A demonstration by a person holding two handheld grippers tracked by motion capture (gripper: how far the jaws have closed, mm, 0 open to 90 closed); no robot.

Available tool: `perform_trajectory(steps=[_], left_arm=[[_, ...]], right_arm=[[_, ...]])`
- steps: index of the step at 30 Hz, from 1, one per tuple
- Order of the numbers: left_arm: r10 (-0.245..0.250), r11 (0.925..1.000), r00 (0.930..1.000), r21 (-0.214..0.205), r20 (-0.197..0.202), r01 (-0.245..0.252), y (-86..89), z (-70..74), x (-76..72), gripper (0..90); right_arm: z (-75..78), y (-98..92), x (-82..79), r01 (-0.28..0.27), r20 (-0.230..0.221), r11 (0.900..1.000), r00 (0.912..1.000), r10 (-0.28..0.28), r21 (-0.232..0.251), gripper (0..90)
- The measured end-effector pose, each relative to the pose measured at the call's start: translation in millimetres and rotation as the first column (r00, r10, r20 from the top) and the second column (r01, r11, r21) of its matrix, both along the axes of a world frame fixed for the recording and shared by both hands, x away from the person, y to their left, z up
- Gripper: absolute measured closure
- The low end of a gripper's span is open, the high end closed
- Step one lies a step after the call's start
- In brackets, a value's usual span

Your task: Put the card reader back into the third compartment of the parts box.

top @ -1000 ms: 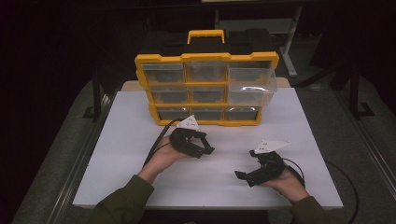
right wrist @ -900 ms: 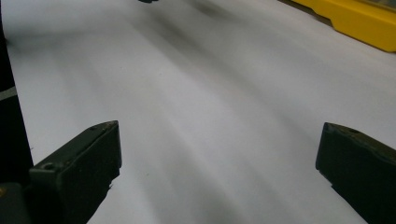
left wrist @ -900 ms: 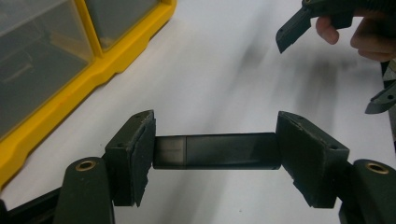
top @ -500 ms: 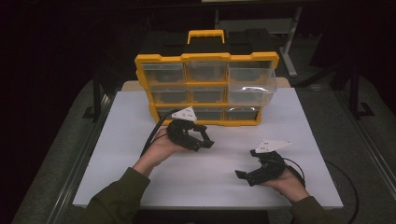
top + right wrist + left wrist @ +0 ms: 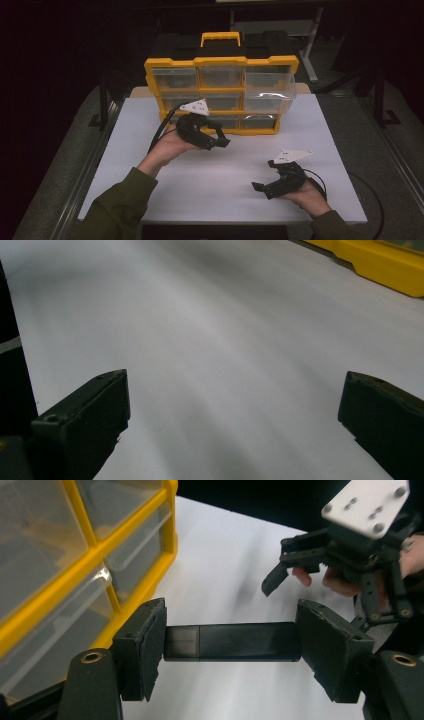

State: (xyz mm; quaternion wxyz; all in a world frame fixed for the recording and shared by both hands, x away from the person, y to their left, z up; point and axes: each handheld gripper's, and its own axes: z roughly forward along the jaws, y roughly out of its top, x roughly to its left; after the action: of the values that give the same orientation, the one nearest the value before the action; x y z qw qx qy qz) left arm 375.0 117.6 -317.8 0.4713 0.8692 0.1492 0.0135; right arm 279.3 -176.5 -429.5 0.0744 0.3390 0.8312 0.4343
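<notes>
My left gripper [image 5: 220, 142] hovers above the white tabletop [image 5: 225, 175], just in front of the lower drawers of a yellow organiser [image 5: 220, 62]. In the left gripper view its jaws [image 5: 235, 649] are shut on a short black bar [image 5: 250, 641], held crosswise by its two ends. My right gripper [image 5: 262, 189] rests low near the front right of the table, its jaws pointing left. In its own view the right gripper [image 5: 232, 415] stands wide open over bare white surface. The left gripper view also shows this right gripper [image 5: 280, 575] farther off.
The organiser has clear drawers in a yellow frame [image 5: 125, 580] and a black top with a yellow handle [image 5: 220, 37]. One right-hand drawer [image 5: 267, 97] sticks out a little. Its yellow base [image 5: 380, 265] edges the right gripper view. Dark floor and metal stands surround the table.
My left hand has lifted its gripper off the table and up in front of the organiser's bottom drawers, still holding the bar. The right hand has stayed put.
</notes>
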Motion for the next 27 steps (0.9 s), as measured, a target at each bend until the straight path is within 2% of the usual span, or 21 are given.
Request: perform_trajectory(steps=[6,12,14,27], left_arm=[[-0.017,0.9997,0.9997,0.019,0.019,0.017,-1.4,18.6,3.4,30.1],[-0.033,0.9994,0.9993,0.008,0.015,0.033,-1.6,36.4,7.5,30.1],[-0.037,0.9992,0.9991,0.016,0.023,0.036,-1.8,42.2,8.6,30.1],[-0.069,0.9976,0.9968,0.003,0.040,0.069,-6.6,84.4,17.9,30.1]], right_arm=[[-0.1,0.1,-0.1,-0.002,0.001,1.0000,1.0000,0.002,0.000,0.0],[-0.1,0.2,-0.1,-0.002,0.001,1.0000,1.0000,0.002,0.002,0.0],[0.0,0.2,-0.2,-0.002,0.001,1.0000,1.0000,0.002,0.002,0.0],[-0.1,0.5,-0.3,-0.002,0.000,1.0000,1.0000,0.002,0.002,0.0]])
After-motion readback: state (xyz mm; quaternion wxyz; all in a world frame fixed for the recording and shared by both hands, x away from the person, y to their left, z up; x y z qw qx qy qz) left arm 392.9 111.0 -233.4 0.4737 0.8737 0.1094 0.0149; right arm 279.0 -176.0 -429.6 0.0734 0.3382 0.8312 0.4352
